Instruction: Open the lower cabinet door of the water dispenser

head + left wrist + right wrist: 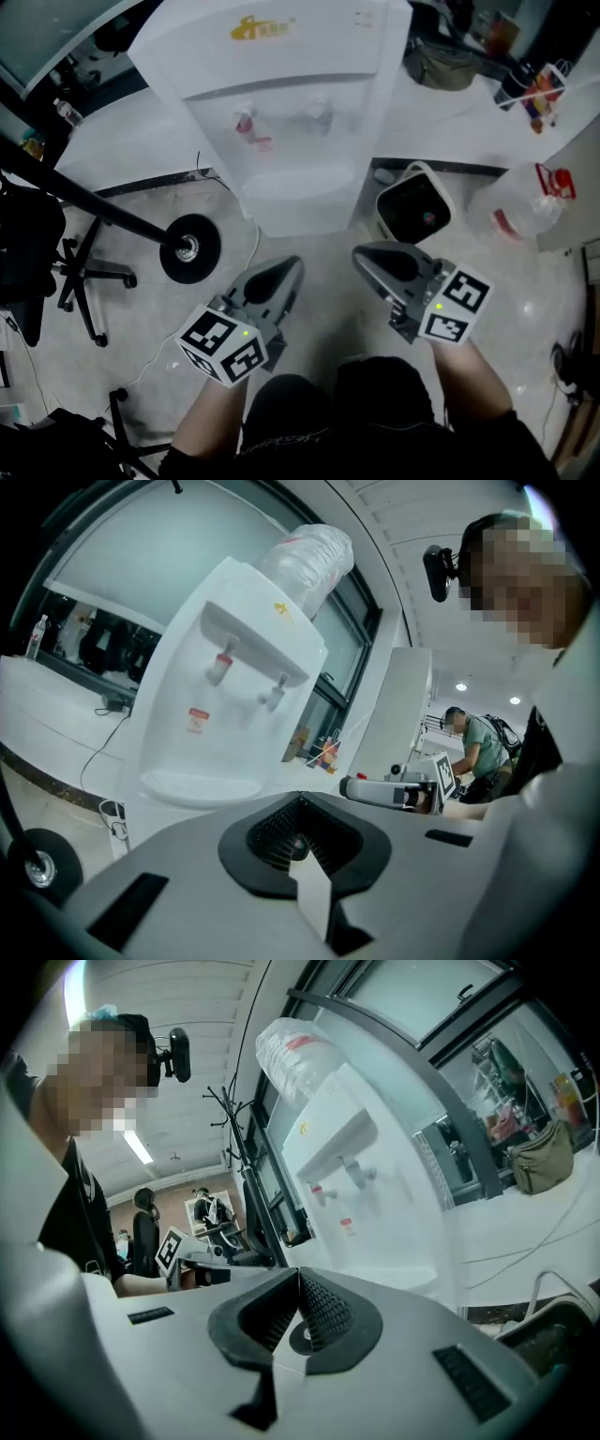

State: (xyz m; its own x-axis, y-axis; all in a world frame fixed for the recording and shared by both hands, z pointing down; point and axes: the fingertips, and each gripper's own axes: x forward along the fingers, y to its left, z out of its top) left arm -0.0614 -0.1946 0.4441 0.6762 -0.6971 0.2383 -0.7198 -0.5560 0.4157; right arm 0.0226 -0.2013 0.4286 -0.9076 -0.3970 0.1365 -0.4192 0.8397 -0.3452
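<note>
The white water dispenser (281, 103) stands ahead of me, with two taps and a drip tray (298, 183). From above, its lower front falls away under the tray, so the cabinet door does not show. Both gripper views show the dispenser's (234, 667) upper body and the bottle (300, 1054) on top. My left gripper (289, 267) and right gripper (361, 253) hover side by side over the floor, short of the dispenser. Each one's jaws meet at the tips with nothing between them, as the left gripper (300, 799) and right gripper (298, 1274) show in their own views.
A white bin (414, 206) stands right of the dispenser, and a large plastic jug (520, 202) lies further right. A black round stand base (190, 248) with its pole and a chair base (89, 277) are at the left. A cable (251, 248) trails on the floor.
</note>
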